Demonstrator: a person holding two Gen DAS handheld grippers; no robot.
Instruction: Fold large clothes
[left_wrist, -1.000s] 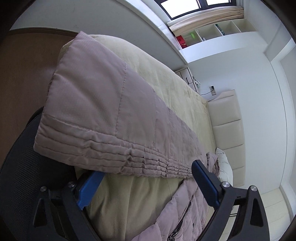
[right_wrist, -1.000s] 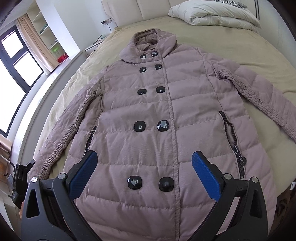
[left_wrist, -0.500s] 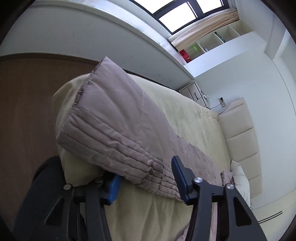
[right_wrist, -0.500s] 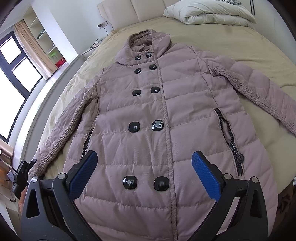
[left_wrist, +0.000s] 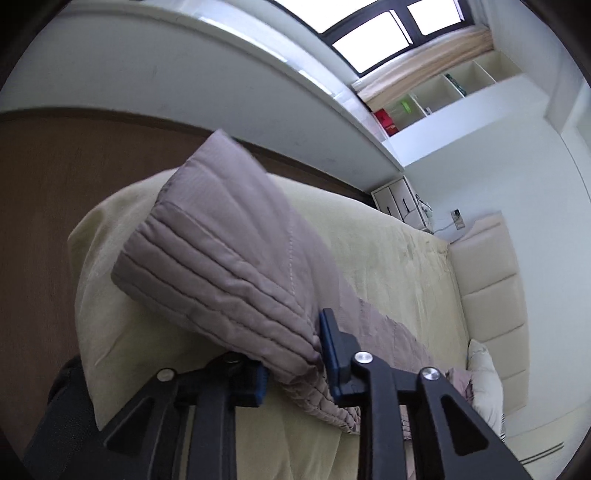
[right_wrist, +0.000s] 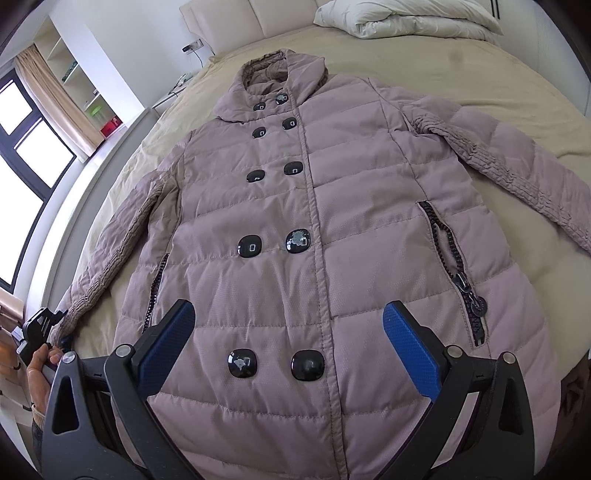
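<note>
My left tongs (left_wrist: 295, 363) pinch the ribbed cuff of the coat's sleeve (left_wrist: 229, 266), its blue pads pressed against the fabric from either side; the sleeve is lifted off the bed (left_wrist: 388, 258) and runs toward 4 o'clock, back to the coat body. My right tongs (right_wrist: 286, 339) hover spread wide above the lower front of the mauve quilted coat (right_wrist: 303, 229), touching nothing that I can see.

The coat lies flat, face up, on the bed (right_wrist: 498, 66), collar at 12 o'clock, hem at 6 o'clock, both sleeves spread out to the sides. Black buttons (right_wrist: 251, 248) run in two columns down its front; a zipped pocket (right_wrist: 454, 266) sits at 3 o'clock.

Containers: open wall shelves (left_wrist: 443, 96) at 1 o'clock in the left view hold a red box (left_wrist: 386, 122) and a green object (left_wrist: 406, 105).

Surface and room: the bed carries a pale yellow-green cover, a white duvet (right_wrist: 406, 18) bunched at 1 o'clock, and a cream padded headboard (left_wrist: 491, 295). A dark-framed window (right_wrist: 26, 155) with a beige curtain (right_wrist: 55, 99) stands at 9 o'clock; a brown floor (left_wrist: 44, 206) borders the bed.
</note>
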